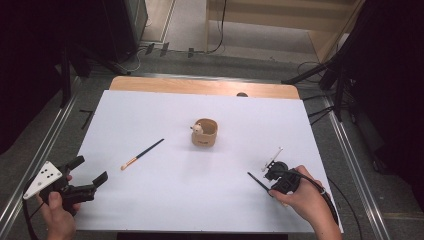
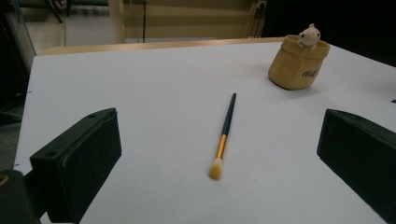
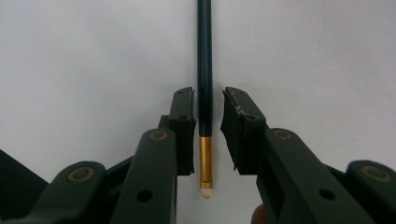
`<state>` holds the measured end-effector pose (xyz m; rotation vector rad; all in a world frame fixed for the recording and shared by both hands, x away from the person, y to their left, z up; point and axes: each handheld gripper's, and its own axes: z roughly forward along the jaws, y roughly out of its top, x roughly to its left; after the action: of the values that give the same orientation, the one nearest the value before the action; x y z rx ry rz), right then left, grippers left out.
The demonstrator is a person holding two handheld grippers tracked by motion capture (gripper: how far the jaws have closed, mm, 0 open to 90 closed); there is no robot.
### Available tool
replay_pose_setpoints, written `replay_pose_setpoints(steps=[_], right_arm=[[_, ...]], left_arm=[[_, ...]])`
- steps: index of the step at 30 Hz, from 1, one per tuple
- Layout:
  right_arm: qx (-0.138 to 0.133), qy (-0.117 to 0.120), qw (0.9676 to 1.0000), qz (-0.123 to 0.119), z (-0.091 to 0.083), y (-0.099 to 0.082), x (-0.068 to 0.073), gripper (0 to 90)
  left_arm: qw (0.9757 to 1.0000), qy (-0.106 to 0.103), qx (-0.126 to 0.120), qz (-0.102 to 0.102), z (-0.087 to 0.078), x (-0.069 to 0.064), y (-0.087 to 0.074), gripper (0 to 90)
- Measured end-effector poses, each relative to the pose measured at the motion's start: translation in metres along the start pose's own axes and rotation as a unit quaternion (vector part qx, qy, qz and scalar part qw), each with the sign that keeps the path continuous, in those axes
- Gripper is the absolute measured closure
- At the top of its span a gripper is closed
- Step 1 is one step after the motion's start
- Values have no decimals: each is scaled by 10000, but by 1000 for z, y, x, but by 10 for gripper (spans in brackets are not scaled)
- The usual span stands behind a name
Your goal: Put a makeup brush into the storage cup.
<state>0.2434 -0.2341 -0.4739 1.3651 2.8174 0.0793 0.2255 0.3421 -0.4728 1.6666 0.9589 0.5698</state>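
A dark-handled brush [image 3: 204,70] with a gold ferrule lies on the white sheet between the jaws of my right gripper [image 3: 208,95]. The pads stand close on either side of the handle, and a thin gap shows at the right pad. In the high view this right gripper [image 1: 267,176] points down at the brush [image 1: 259,182] near the front right. My left gripper [image 1: 89,171] is held open at the front left. A second brush [image 2: 229,116] lies ahead of the left gripper [image 2: 219,128], bristles toward it. This second brush [image 1: 142,154] rests left of centre.
A tan cup [image 1: 205,134] with a small pale animal figure [image 1: 198,128] on its rim stands mid-table; it shows as the cup [image 2: 299,65] at the upper right of the left gripper view. The table's wooden far edge [image 1: 200,86] borders the white sheet.
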Motion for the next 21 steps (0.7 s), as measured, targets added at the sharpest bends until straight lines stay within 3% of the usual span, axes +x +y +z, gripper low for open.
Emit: replay_pose_setpoints(steps=[9,18,19,21], right_arm=[[320,-112,9992,-193,6,2,0,842],[697,181,9973,-139,7,14,-6,848],[739,175,9969,-223,7,14,-7,848],[668,172,9975,-150,4,15,-9,848]], left_arm=[[10000,-6,-11,-7,1,0,0,0],[10000,0,11,-1,2,-3,1,0],[10000,-7,3,1,2,-3,1,0],[10000,40,46,43,3,-3,2,0]])
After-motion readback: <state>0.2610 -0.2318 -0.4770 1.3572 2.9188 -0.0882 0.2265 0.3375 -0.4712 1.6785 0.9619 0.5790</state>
